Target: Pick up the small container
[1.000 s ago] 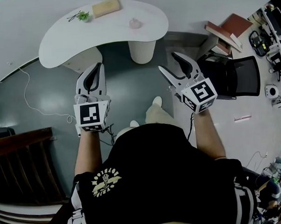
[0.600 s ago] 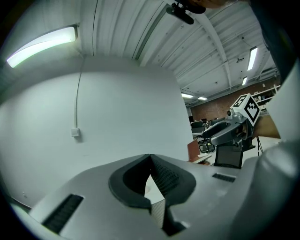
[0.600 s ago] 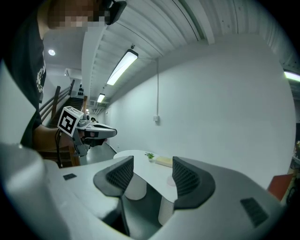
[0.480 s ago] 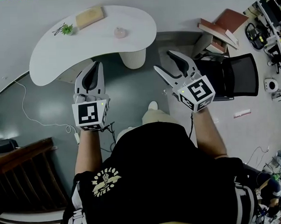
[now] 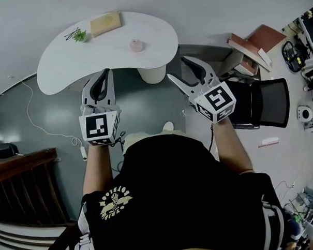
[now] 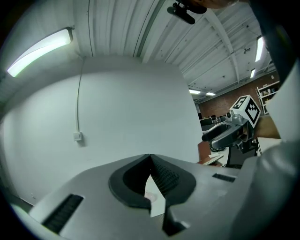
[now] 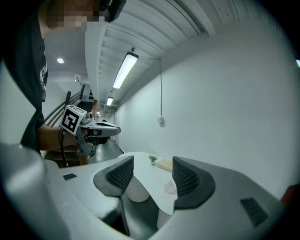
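Note:
The small pink container (image 5: 137,45) stands on a white kidney-shaped table (image 5: 65,61), far ahead of both grippers. My left gripper (image 5: 104,82) is held in the air short of the table's near edge, jaws shut with nothing between them. My right gripper (image 5: 181,70) hovers to the right of the table's pedestal, jaws open and empty. In the right gripper view the container (image 7: 169,187) shows between the open fingers, well beyond them. The left gripper view looks mostly at a bare wall, its jaws (image 6: 150,159) closed together.
A tan block (image 5: 106,23) and a small green plant (image 5: 79,35) sit at the table's back. A ribbed white pedestal (image 5: 153,74) carries the table. A black office chair (image 5: 267,102) and stacked boxes (image 5: 248,42) stand right. A wooden railing (image 5: 21,179) stands left, and a cable (image 5: 32,119) lies on the floor beside it.
The table has shifted left and a little lower in the head view. Both grippers keep about the same pose; the right one has drifted slightly left and up.

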### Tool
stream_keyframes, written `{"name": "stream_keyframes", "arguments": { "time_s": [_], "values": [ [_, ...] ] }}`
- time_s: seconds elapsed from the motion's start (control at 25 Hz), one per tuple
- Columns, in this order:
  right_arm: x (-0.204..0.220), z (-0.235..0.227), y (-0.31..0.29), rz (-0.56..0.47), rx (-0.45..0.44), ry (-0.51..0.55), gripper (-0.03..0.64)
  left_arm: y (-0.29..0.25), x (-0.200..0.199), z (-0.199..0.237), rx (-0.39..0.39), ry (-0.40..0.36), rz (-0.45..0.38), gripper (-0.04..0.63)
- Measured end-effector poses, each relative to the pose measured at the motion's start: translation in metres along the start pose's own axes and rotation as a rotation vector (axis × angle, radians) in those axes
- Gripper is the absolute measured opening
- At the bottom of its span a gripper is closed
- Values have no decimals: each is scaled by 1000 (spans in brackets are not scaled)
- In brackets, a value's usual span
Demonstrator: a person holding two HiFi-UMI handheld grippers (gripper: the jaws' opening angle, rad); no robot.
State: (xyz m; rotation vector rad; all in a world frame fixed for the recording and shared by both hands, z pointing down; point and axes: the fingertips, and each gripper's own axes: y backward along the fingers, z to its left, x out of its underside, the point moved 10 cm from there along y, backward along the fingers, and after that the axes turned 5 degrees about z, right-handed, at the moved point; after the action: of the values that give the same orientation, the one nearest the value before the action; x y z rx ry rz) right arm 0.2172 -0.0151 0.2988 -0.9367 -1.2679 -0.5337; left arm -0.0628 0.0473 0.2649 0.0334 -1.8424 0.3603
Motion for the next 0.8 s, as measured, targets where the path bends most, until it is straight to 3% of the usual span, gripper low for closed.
{"name": "stream_keyframes", "arguments": {
  "time_s": [0.48, 0.8],
  "values": [
    [3, -26, -50, 25, -72, -11, 252, -13, 21, 22, -78, 44, 72, 21],
    [-6, -38, -87, 49, -75, -10, 252, -52, 26, 47, -46, 60, 65, 21]
  ]
}}
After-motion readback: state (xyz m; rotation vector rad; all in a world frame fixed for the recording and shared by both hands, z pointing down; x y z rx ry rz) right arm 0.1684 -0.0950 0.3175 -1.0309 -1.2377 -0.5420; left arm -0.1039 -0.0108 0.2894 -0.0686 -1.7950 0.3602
